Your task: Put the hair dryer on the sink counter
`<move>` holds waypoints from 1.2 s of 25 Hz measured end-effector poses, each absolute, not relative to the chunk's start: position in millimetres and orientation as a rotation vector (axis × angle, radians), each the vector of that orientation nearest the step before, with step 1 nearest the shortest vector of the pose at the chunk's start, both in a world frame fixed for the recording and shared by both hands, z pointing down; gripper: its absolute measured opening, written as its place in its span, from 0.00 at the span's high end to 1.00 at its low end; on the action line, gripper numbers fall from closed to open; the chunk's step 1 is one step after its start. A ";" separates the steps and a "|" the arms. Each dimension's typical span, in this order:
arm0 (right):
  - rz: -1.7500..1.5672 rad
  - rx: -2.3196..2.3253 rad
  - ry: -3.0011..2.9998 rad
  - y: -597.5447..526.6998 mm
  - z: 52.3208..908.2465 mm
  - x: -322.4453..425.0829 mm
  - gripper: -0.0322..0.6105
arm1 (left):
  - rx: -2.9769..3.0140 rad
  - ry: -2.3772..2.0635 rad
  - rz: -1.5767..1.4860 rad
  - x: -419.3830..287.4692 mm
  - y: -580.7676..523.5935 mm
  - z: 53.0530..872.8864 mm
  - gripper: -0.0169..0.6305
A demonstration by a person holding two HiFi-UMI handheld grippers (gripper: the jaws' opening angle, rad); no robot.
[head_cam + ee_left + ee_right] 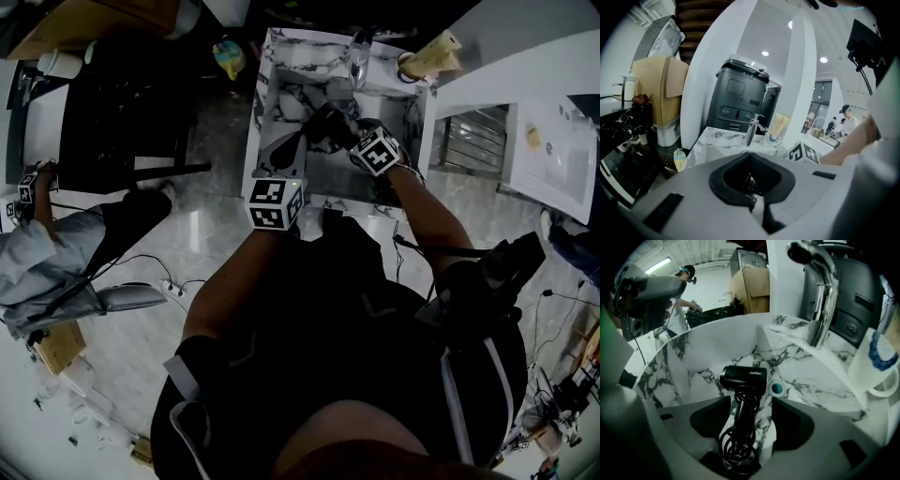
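Your right gripper (pixel 749 416) hangs over the sink (pixel 689 362), jaws wide apart. The dryer (pixel 743 377) lies in the basin between them, neither pad pressing it, with its coiled cord (pixel 738 446) nearest and the drain (pixel 776 389) beside it. Your left gripper (pixel 752 187) has its jaws together. On the marble counter (pixel 806 355) by the faucet (pixel 820 301) stands a cup (pixel 876 366) — beyond, a black machine (pixel 738 98).

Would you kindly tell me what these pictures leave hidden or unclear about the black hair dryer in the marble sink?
Right gripper view: the black hair dryer's coiled cord runs behind the open right tongs at the lower edge, so no plug shows.
Head view: the right tongs and darkness cover the dryer.
Left gripper view: the left tongs' grey body blocks the white marble sink's basin.
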State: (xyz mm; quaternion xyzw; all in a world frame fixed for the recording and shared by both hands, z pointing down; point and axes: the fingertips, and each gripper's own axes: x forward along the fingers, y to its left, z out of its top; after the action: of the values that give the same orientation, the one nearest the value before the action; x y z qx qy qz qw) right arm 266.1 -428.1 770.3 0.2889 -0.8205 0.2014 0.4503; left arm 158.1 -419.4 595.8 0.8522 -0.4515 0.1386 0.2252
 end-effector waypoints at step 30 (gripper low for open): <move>0.158 1.705 -2.444 -410.7 411.2 273.7 0.84 | 2.725 -1.194 0.137 143.5 -412.0 420.5 0.97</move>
State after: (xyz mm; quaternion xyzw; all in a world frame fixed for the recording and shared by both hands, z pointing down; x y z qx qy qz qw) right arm 273.7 -410.7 411.2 0.5697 -0.8164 0.0529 0.0785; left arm 143.5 -412.0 420.5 0.9119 -0.3995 0.0457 0.0818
